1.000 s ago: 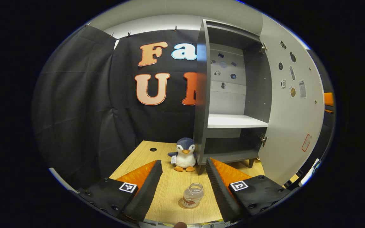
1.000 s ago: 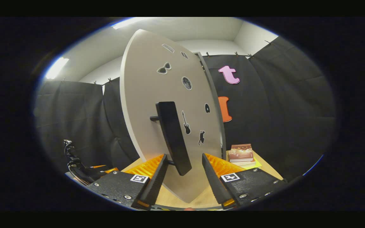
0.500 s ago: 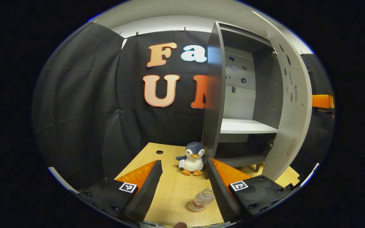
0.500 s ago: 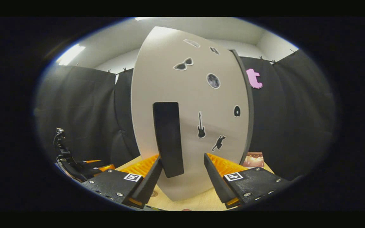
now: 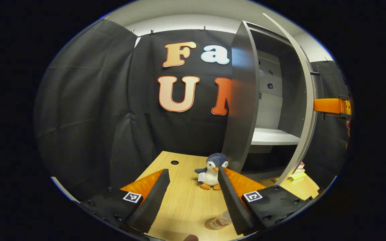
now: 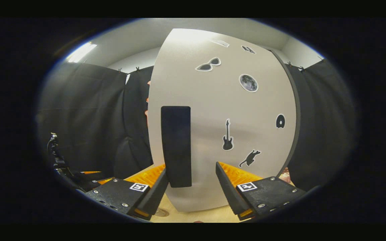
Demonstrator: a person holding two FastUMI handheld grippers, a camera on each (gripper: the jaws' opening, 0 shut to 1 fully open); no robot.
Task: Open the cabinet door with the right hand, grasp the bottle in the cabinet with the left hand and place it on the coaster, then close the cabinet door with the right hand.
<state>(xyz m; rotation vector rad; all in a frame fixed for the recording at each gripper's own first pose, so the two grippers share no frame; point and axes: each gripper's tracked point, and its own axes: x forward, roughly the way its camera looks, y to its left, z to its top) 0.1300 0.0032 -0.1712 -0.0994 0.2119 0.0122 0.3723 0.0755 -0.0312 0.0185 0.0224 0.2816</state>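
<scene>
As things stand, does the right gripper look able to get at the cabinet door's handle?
Probably yes. In the right gripper view the right gripper is open, and the black handle on the cabinet door hangs just above the gap between its fingers, by the left one. Nothing stands between them.

Both views face the cabinet door (image 6: 223,127), perhaps closely.

Cloth-walled recording booth (image 5: 89,100)
</scene>
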